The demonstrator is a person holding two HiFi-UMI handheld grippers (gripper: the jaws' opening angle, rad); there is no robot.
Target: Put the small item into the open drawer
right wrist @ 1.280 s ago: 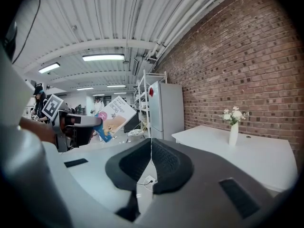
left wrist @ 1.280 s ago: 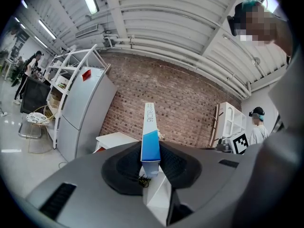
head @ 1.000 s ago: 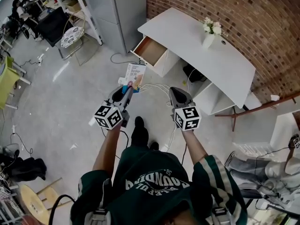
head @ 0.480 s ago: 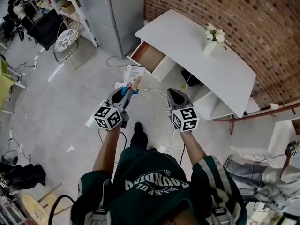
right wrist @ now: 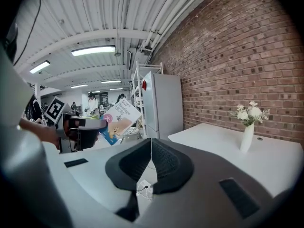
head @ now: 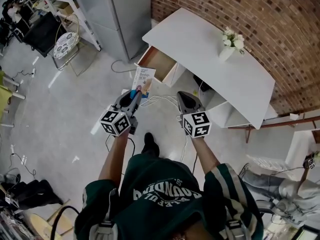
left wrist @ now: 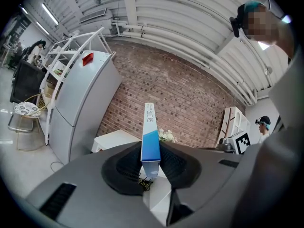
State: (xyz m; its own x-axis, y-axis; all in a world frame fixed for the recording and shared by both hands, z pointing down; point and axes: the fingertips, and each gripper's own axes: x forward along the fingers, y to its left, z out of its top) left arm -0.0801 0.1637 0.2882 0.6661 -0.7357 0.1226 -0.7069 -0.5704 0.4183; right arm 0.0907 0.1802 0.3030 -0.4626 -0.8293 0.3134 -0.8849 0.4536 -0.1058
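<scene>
"So, where was the bandage box [head: 144, 79]?"

"Clamped edge-on between the left gripper's [head: 136, 95] jaws, above the floor, short of the white desk's [head: 200, 41] open drawer [head: 159, 63]."

"And inside the drawer?"

"Only its wooden bottom showed. The vase [head: 226, 53] held white flowers [head: 232, 37]. The right gripper's [head: 184, 98] jaws were pressed together."

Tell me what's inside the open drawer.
The drawer shows only a bare brown bottom, with nothing visible in it. Its rear runs under the white desk, so that part is hidden.

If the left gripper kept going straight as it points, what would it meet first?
Likely the white desk, near its open drawer; the left gripper, shut on the box, aims there. Depth unclear.
</scene>
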